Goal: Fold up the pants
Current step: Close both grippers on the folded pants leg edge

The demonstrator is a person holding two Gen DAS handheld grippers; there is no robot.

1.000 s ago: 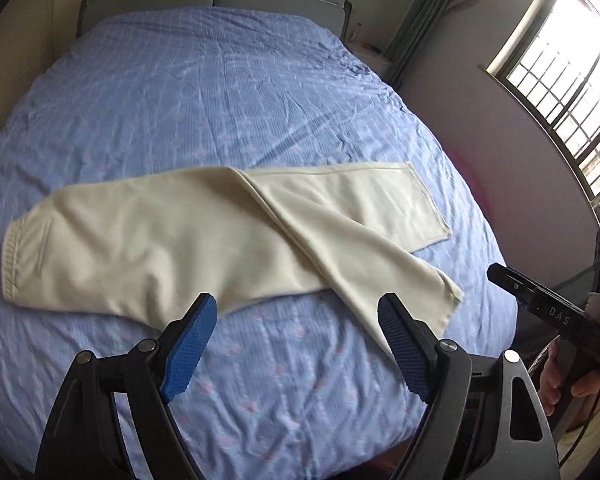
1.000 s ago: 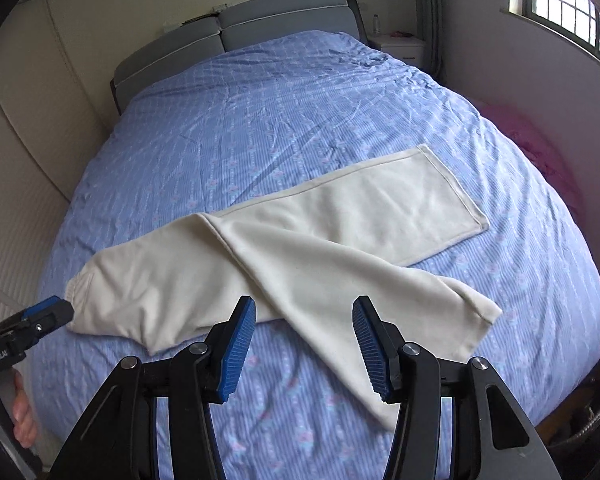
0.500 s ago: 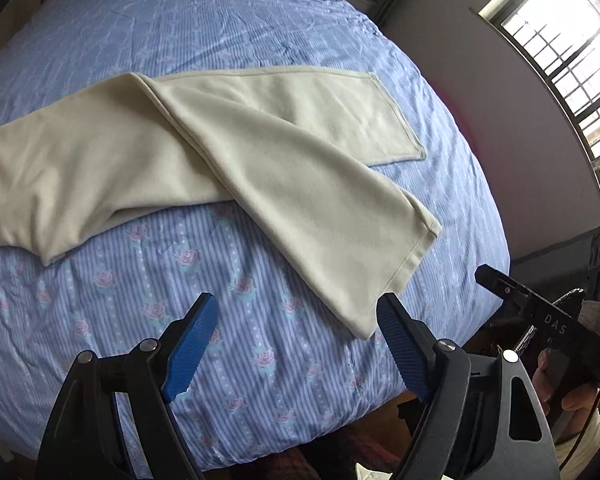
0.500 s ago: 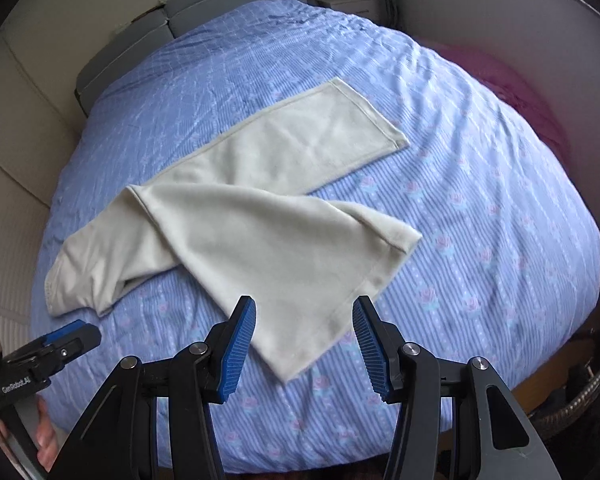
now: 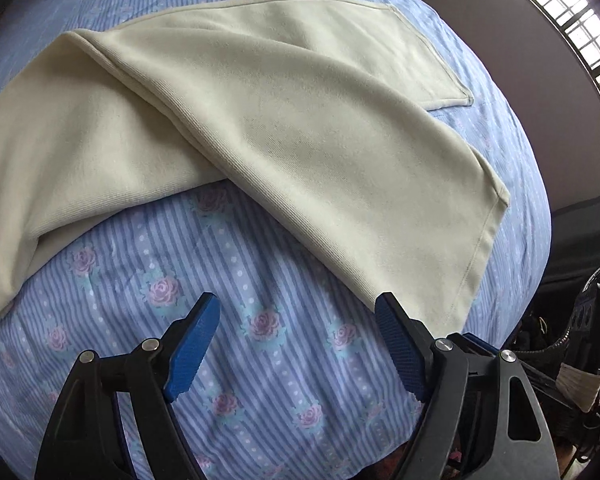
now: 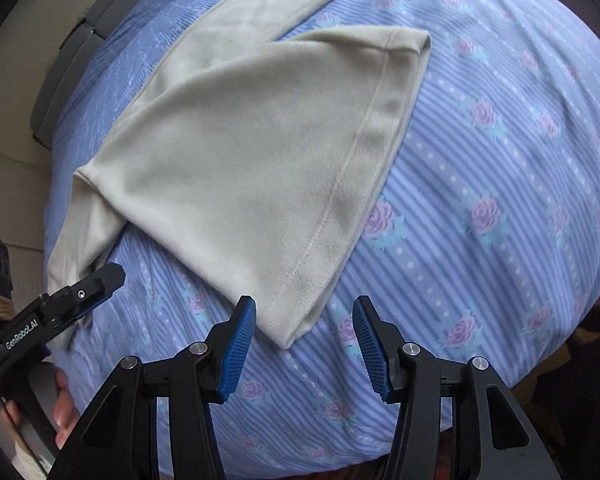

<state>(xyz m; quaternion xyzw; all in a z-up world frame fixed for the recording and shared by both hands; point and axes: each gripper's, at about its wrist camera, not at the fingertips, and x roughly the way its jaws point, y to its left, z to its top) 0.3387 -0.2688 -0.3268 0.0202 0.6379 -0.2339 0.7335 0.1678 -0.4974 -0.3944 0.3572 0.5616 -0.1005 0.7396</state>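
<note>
- Both grippers had come down toward the bed since one second earlier, so the cream pants (image 5: 284, 128) looked much bigger in both wrist views, and the headboard had almost gone out of sight.
- The pants lay flat on the blue striped bed cover (image 5: 260, 360) with rose print. One leg was crossed over the other, and the upper leg reached toward the near edge of the bed.
- The left gripper (image 5: 296, 344) hung above the bare cover with its blue pads spread wide apart. Nothing was between them. Its right pad was just beside the hem corner of the upper leg; I could not tell if it touched the cloth.
- The right gripper (image 6: 304, 348) also had its fingers parted, less wide, and they held nothing. The pointed corner of the leg hem (image 6: 288, 332) lay just in front of the gap between the pads, nearer to the left one.
- In the right wrist view the left gripper (image 6: 100, 284) appeared at the left side, near the other end of the pants, with part of a hand (image 6: 62, 408) under it.
</note>
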